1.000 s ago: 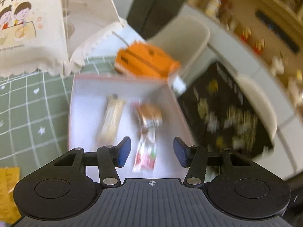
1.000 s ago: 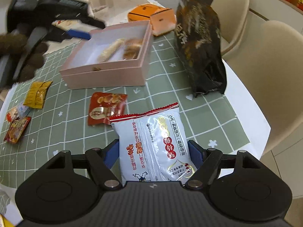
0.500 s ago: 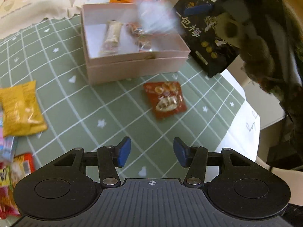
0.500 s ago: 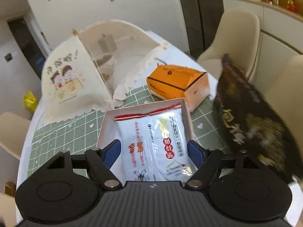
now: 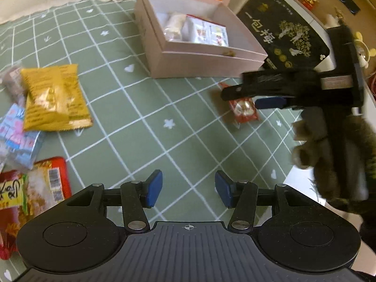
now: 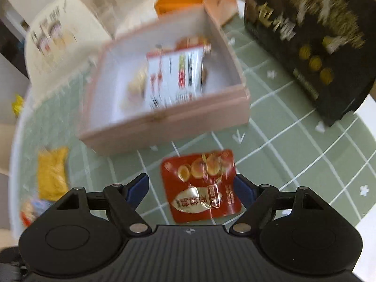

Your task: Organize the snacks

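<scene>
Right gripper (image 6: 190, 189) poised over red snack packet (image 6: 203, 184) on green grid tablecloth (image 5: 145, 127), jaws parted wide either side, pads clear of it; left gripper (image 5: 188, 189) half apart over bare cloth, nothing between. White packet (image 5: 206, 31) with red print, unreadable, inside pink box (image 5: 199, 63); black bag (image 5: 289, 30) with gold "一包梅" beside the box; yellow packet (image 5: 52, 97) apart at left, writing blurred.

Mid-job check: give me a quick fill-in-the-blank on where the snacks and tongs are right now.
1. The white packet lies inside the ____ box.
2. The right tongs hover over a ____ packet.
3. The left tongs hold ____.
4. The yellow packet lies ____ the box.

Missing: pink; red; nothing; outside
</scene>
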